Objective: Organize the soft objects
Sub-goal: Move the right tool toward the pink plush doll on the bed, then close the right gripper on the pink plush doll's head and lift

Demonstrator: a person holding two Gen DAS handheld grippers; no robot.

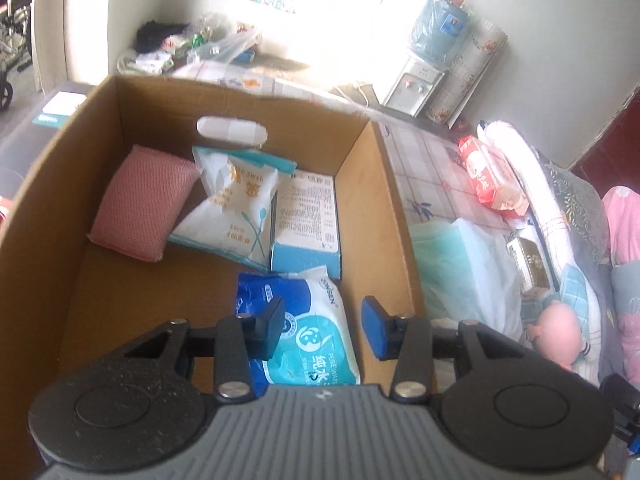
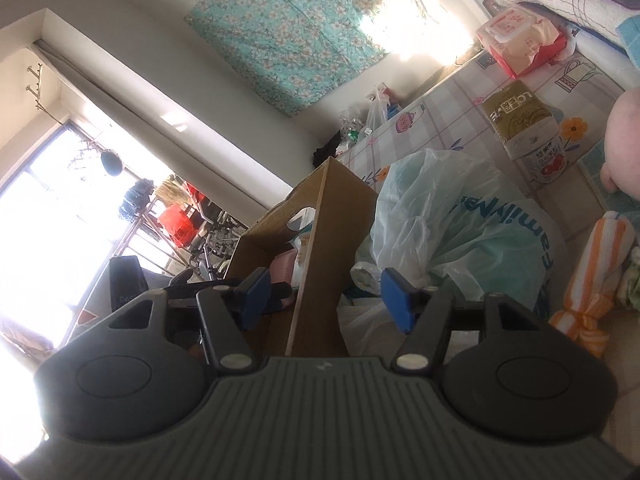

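Left wrist view: the left claw (image 1: 323, 326) hangs released and empty over a cardboard box (image 1: 394, 200) holding a pink sponge (image 1: 140, 200), a cotton swab bag (image 1: 236, 208), a blue carton (image 1: 306, 220) and, nearest, a wet wipes pack (image 1: 316, 332). Right of the box, the right claw (image 2: 325, 294) also gapes empty, near a plastic bag (image 2: 460, 224) on the patterned surface (image 2: 448, 120).

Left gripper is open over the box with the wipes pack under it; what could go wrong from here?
1. The left gripper hangs open close to the cardboard box wall, so a finger could catch the wall on its way out.
2. The right gripper straddles the same wall; closing might pinch cardboard.
3. The loose plastic bag beside the box could snag the right gripper's fingers.
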